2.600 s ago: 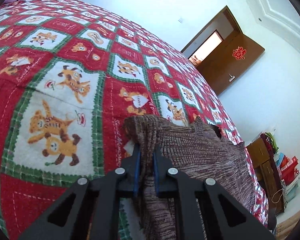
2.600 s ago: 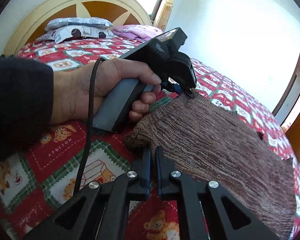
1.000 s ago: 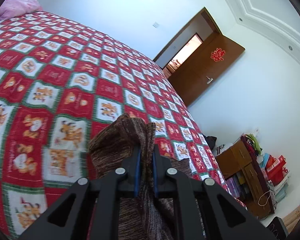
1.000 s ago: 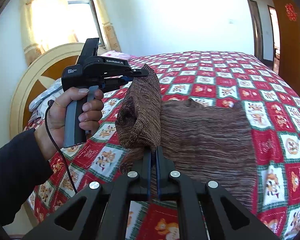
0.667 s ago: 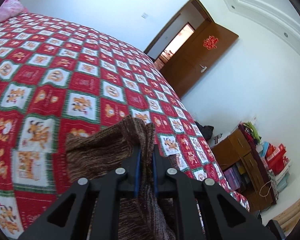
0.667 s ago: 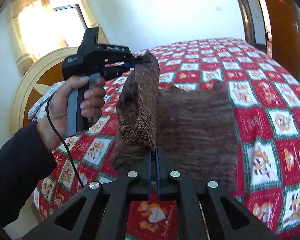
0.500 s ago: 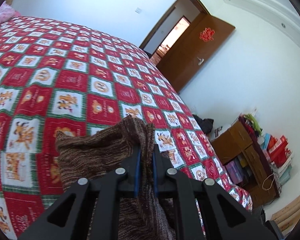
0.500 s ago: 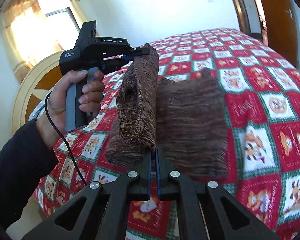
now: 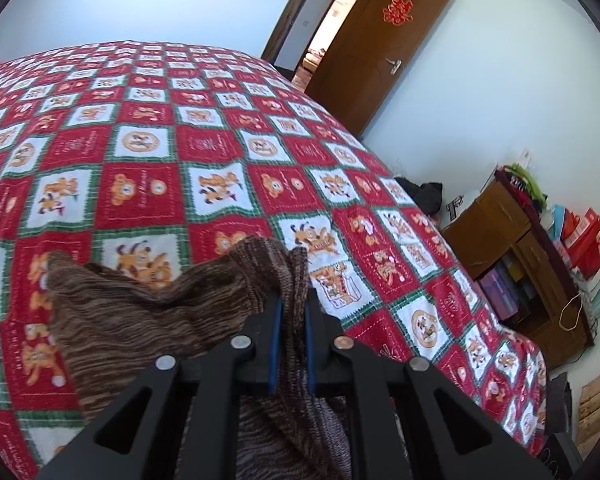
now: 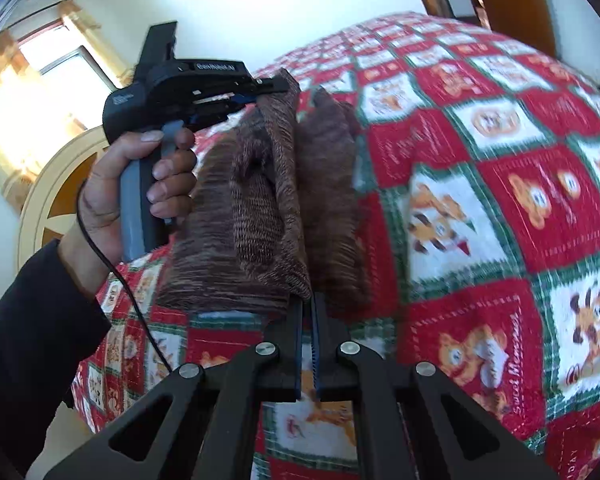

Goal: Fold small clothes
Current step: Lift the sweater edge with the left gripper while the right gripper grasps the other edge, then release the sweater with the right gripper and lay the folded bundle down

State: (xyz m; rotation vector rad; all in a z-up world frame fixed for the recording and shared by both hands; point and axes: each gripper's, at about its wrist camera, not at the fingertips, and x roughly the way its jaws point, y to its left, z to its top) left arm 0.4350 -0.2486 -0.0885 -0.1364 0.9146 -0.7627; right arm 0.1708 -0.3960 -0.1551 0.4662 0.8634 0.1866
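Note:
A brown knitted garment lies partly on the red patterned bedspread. My left gripper is shut on one corner of its raised edge. My right gripper is shut on the other corner of the same garment. The raised edge is doubled over the part that rests on the bed. In the right wrist view the left gripper shows held in a hand, with the knit pinched at its tip. The lower part of the garment is hidden behind the gripper bodies.
The bedspread ends at the bed edge on the right. Past it stand a wooden cabinet with bags and an open brown door. A round wooden headboard and a bright window are behind the hand.
Both grippers have lifted the held edge off the bed and carried it over the rest of the garment toward the door end. The garment now shows doubled and narrower.

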